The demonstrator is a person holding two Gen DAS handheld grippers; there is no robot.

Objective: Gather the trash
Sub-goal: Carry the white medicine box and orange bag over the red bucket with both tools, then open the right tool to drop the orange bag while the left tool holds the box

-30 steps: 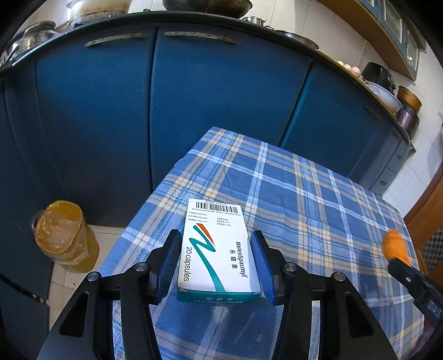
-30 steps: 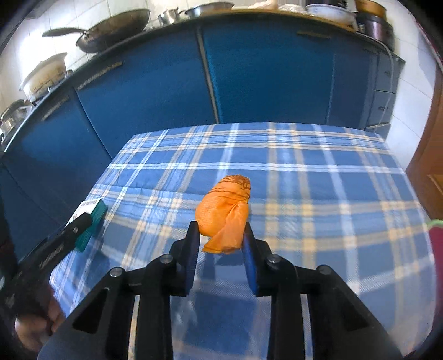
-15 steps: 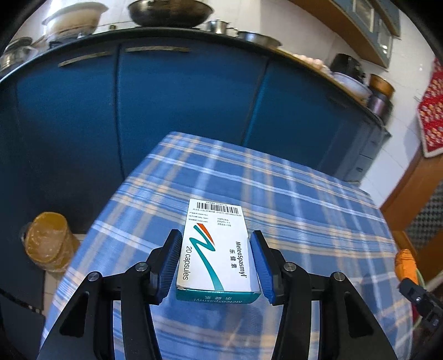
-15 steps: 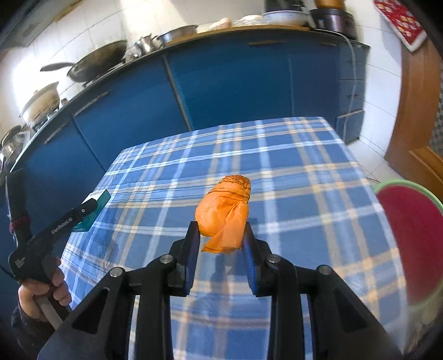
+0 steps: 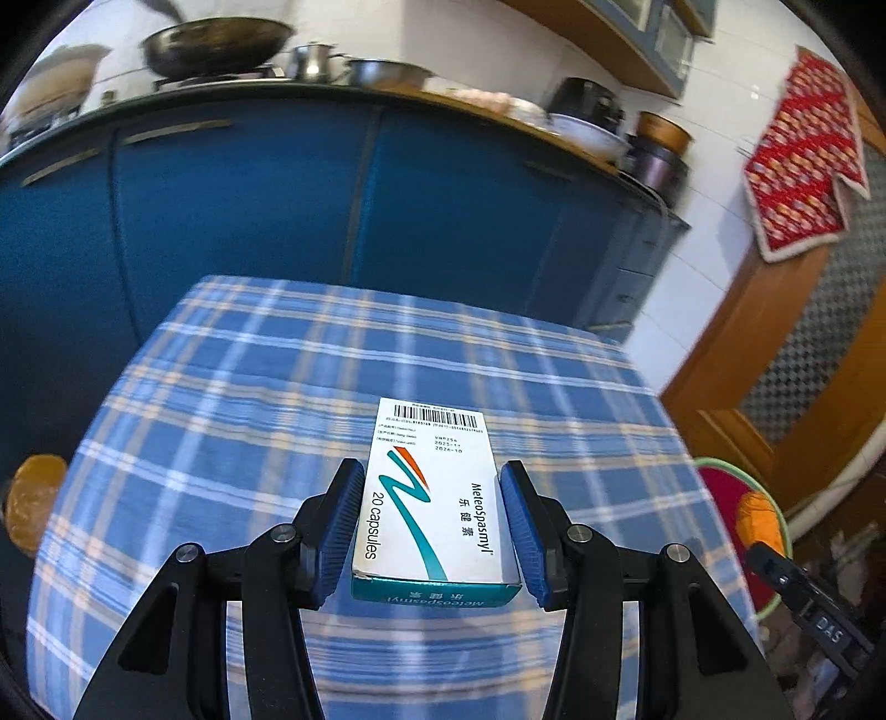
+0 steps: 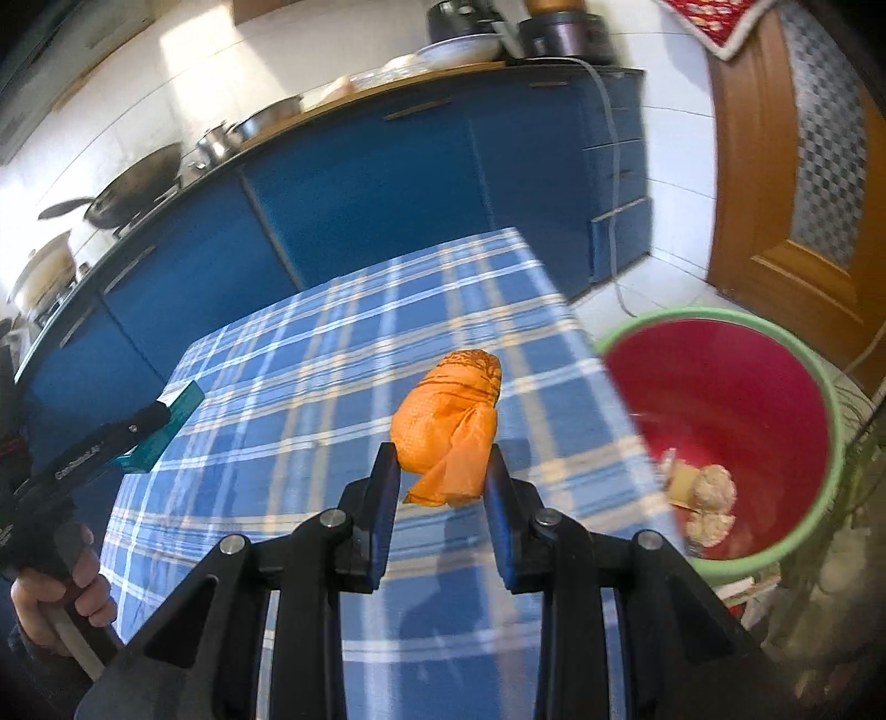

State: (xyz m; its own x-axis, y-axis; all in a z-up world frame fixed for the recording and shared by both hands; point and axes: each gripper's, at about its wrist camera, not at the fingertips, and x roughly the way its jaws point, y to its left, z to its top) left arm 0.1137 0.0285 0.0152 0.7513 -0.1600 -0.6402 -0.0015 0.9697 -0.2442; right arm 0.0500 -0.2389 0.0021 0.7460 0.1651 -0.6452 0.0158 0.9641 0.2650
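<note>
My left gripper (image 5: 432, 493) is shut on a white and teal medicine box (image 5: 434, 498) and holds it above the blue plaid tablecloth (image 5: 277, 387). My right gripper (image 6: 443, 471) is shut on a crumpled orange plastic bag (image 6: 448, 426) above the table's right edge. A red bin with a green rim (image 6: 736, 399) stands on the floor right of the table, with scraps of trash (image 6: 706, 498) inside. The bin (image 5: 720, 493) and the orange bag (image 5: 756, 515) also show in the left wrist view. The left gripper with the box (image 6: 166, 426) shows at the left of the right wrist view.
Blue kitchen cabinets (image 5: 277, 210) stand behind the table, with a wok (image 5: 216, 44), pots and bowls on the counter. A wooden door (image 6: 803, 166) is at the right. An orange-filled jar (image 5: 33, 504) stands on the floor at the left.
Both grippers have swung to the right with their loads still held. The red bin has come fully into the right wrist view, close beside the orange bag.
</note>
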